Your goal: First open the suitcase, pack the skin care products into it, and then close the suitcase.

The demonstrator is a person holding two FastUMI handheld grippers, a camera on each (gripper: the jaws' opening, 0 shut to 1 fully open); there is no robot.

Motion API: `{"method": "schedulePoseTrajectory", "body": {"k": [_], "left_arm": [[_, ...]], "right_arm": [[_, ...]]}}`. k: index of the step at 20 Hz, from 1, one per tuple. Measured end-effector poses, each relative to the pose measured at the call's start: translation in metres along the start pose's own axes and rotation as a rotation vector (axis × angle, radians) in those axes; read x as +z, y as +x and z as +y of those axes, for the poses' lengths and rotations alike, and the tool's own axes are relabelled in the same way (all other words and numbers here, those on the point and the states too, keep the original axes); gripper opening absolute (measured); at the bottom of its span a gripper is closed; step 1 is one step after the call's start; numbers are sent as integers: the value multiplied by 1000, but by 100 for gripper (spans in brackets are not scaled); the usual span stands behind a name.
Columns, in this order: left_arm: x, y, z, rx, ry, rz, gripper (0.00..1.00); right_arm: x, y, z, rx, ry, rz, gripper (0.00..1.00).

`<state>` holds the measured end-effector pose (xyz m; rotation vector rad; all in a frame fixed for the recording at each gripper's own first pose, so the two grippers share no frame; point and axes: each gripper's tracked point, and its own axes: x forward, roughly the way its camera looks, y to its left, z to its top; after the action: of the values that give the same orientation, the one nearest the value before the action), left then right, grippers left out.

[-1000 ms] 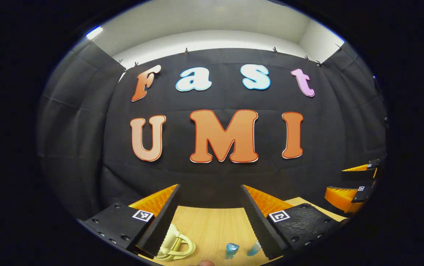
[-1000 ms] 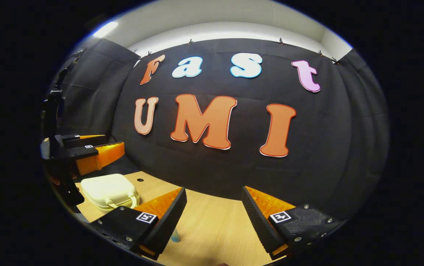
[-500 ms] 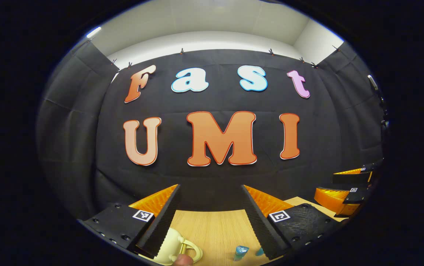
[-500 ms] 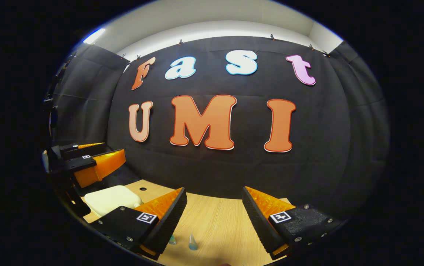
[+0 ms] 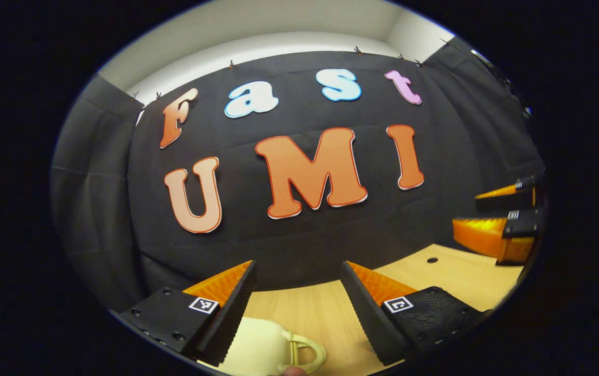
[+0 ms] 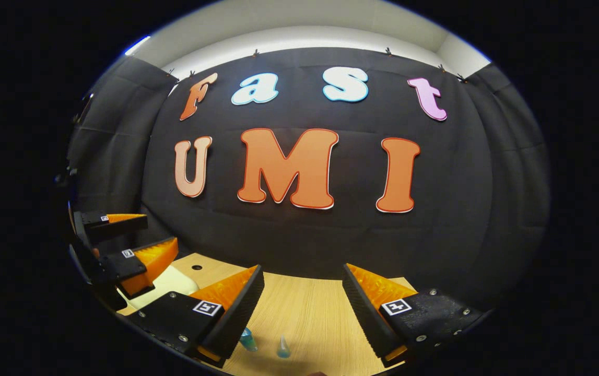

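Cream suitcase (image 5: 265, 349): lying shut on the wooden surface (image 5: 309, 313), just below and between the fingers of the left tongs (image 5: 296, 303), its looped handle (image 5: 307, 351) pointing toward the right finger.
Left tongs: hanging wide open, gripping nothing, apart from the case.
Right tongs (image 6: 303, 308): hovering equally wide open and empty, well off to the side of the case.
Skin care products: two small blue bottles (image 6: 248, 339) standing on the surface just below the right tongs, near its left finger.
Step in hand: opening, I judge; the lid is not yet lifted.
Next move: lowering the left tongs to the lid edge by the handle, likely with the right tongs steadying the base.
Open room: bare wood is lying ahead of both tongs up to the black cloth wall (image 6: 304, 235); the lid probably has space to swing.
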<state>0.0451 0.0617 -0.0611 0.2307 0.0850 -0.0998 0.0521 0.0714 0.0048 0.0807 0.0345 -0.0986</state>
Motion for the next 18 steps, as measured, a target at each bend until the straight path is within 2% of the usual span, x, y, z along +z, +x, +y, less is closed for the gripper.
{"method": "schedulePoseTrajectory", "body": {"k": [7,12,18], "left_arm": [[-88,10,-9,-49,208,177,98],[-142,12,-34,-155,355,237,98],[-202,-7,-44,-212,549,332,98]], "right_arm": [[-4,9,-26,-57,-27,13,95],[-9,9,-43,-90,-34,23,95],[-16,8,-50,-103,-38,36,95]]}}
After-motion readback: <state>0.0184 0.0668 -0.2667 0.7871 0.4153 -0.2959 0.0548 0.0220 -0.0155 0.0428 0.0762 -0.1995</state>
